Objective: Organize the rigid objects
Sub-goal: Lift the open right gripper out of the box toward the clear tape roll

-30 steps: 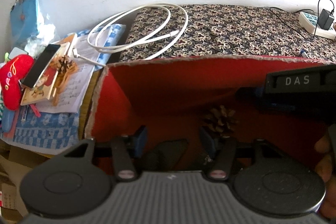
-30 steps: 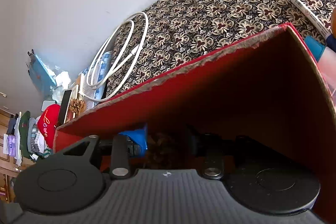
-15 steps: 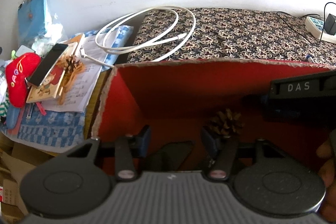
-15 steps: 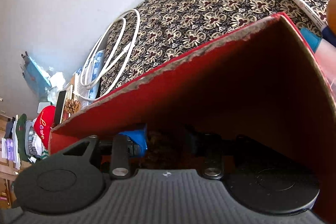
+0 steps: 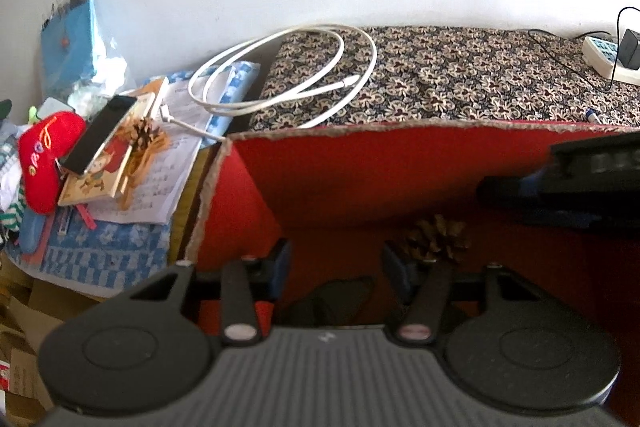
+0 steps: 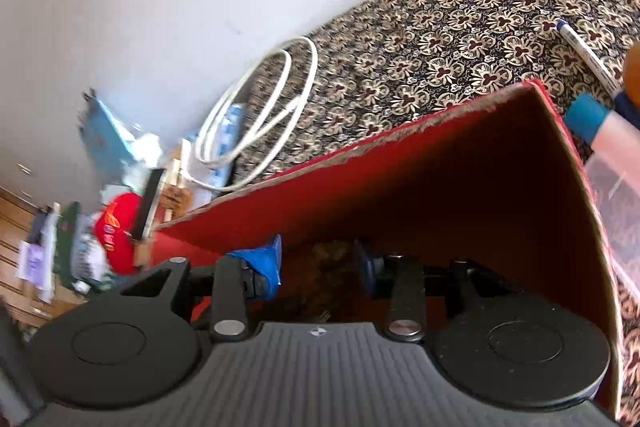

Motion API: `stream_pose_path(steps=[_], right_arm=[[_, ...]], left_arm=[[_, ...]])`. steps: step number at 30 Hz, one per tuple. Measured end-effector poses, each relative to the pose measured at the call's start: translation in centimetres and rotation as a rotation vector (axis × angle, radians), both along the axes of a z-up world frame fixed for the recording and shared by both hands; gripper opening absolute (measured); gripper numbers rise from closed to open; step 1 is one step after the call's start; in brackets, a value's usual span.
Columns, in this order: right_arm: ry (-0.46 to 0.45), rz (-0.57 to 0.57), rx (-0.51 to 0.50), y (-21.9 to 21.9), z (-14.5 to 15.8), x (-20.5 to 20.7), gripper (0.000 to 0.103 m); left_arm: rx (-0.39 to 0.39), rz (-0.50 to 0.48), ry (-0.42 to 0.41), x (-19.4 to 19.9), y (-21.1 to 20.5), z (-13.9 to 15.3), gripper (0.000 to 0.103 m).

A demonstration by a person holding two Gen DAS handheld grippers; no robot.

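1. Right gripper (image 6: 318, 265): pinching pine cone (image 6: 326, 259), lower centre, inside red box (image 6: 400, 187); placing step.
2. Left gripper (image 5: 334, 267): spread, empty.
3. Next: release cone, then withdraw.

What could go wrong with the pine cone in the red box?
The brown pine cone lies on the floor of the red cardboard box, close by the left gripper, whose jaws stand open; a bump might chip its scales. The right gripper hangs over the same box, so the two grippers could knock together.
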State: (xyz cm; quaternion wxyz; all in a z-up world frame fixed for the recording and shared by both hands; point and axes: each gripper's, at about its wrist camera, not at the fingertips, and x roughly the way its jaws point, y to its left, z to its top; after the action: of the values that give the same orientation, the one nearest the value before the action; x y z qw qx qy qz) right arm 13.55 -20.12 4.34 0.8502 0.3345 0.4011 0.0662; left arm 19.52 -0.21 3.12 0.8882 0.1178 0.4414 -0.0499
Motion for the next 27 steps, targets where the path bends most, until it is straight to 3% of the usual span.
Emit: stream_pose_path(steps=[9, 16, 27], right_arm=[[-0.090, -0.026, 0.026, 0.1, 1.7, -5.6, 0.023], [-0.205, -0.034, -0.002, 1.4, 3.1, -9.5, 0.023], [-0.266, -0.055, -0.008, 3.4, 3.8, -13.2, 0.023]], left_arm=[[-0.011, 0.006, -0.070, -1.4, 0.4, 1.0, 0.069], [-0.013, -0.030, -0.066, -4.5, 0.5, 2.0, 0.069], [0.017, -0.088, -0.081, -8.9, 2.2, 3.7, 0.073]])
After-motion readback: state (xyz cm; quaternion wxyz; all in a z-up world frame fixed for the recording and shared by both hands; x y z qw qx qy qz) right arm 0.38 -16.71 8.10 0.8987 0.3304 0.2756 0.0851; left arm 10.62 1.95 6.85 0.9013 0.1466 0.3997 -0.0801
